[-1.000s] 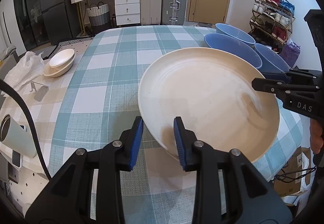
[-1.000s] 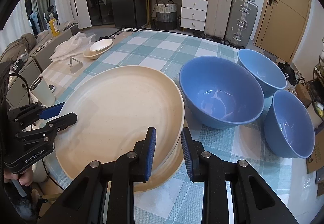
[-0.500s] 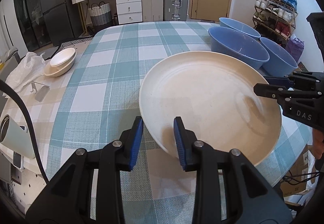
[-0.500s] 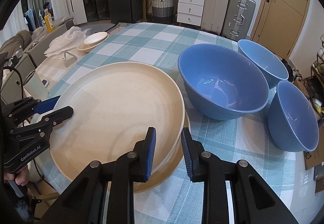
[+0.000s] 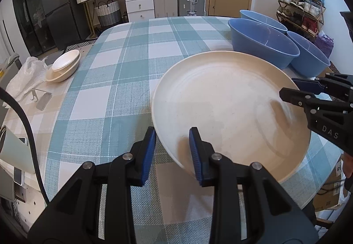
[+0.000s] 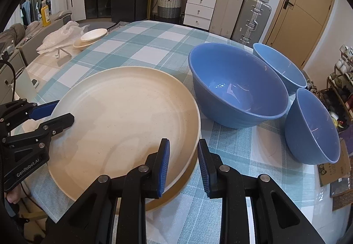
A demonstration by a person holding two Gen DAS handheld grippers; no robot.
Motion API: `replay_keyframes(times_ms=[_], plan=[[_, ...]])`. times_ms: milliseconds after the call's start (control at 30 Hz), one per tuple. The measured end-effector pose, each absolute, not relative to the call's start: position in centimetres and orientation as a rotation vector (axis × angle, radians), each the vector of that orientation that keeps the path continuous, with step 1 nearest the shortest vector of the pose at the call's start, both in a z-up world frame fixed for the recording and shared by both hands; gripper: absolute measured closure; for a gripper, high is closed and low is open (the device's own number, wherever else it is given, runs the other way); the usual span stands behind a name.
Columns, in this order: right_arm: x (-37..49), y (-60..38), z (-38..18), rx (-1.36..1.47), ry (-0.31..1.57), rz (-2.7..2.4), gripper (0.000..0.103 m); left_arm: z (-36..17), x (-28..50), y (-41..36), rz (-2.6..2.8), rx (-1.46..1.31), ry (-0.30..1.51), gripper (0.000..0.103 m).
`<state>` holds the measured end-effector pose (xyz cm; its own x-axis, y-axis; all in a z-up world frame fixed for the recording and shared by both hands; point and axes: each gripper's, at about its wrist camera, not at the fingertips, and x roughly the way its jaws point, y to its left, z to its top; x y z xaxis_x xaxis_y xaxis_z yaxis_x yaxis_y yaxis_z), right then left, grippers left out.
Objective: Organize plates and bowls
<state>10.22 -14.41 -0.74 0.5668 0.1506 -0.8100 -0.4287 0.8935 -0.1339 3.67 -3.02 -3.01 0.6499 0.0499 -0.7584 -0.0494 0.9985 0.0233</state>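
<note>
A large cream plate [image 5: 229, 109] [image 6: 123, 120] is held between both grippers, sitting on or just above a second cream plate whose rim [image 6: 176, 193] shows beneath it. My left gripper [image 5: 172, 151] straddles the plate's near-left rim, one finger under it and one over. My right gripper [image 6: 183, 164] straddles the opposite rim the same way. Three blue bowls stand at the right: a large one [image 6: 238, 87] [image 5: 262, 45] and two smaller ones [image 6: 278, 67] [image 6: 313, 127].
Small cream dishes [image 5: 64, 65] are stacked at the table's left edge by a white plastic bag [image 5: 24, 76] and a metal stand [image 5: 42, 98]. A pale cylinder [image 5: 13, 151] lies off the near-left edge. The checked tablecloth [image 5: 136, 56] covers the table.
Both views sit lower and closer to the table, with the bowls and background shifted upward in the frames. The plate stays gripped on both rims.
</note>
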Motion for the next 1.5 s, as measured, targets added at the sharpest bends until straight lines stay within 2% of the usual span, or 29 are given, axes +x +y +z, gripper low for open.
replay_keyframes(times_ms=[867, 1200, 1267, 1333, 1400, 1433, 1467, 1500], plan=[[9.7, -14.4, -2.9, -0.389, 0.907, 0.306, 0.076, -4.2, 3.7, -4.4, 0.067, 0.078, 0.868, 0.076], [9.8, -14.7, -2.5, -0.364, 0.921, 0.333, 0.073, -4.0, 3.7, -3.6, 0.036, 0.015, 0.88, 0.07], [9.7, -14.7, -2.3, -0.357, 0.924, 0.348, 0.068, -3.9, 3.7, -3.6, 0.021, -0.002, 0.886, 0.064], [9.5, -14.6, -1.9, -0.354, 0.91, 0.36, 0.046, -3.7, 3.6, -3.4, -0.008, -0.04, 0.886, 0.056], [9.2, -14.6, -1.4, -0.354, 0.889, 0.367, 0.033, -3.3, 3.4, -3.2, -0.025, -0.067, 0.881, 0.046], [9.0, -14.5, -1.1, -0.351, 0.883, 0.377, 0.027, -3.0, 3.3, -3.1, -0.03, -0.076, 0.873, 0.037], [8.9, -14.5, -0.9, -0.35, 0.88, 0.386, 0.025, -2.6, 3.1, -3.0, -0.033, -0.083, 0.864, 0.029], [8.8, -14.5, -0.6, -0.352, 0.876, 0.393, 0.023, -2.3, 3.0, -2.9, -0.036, -0.09, 0.852, 0.028]])
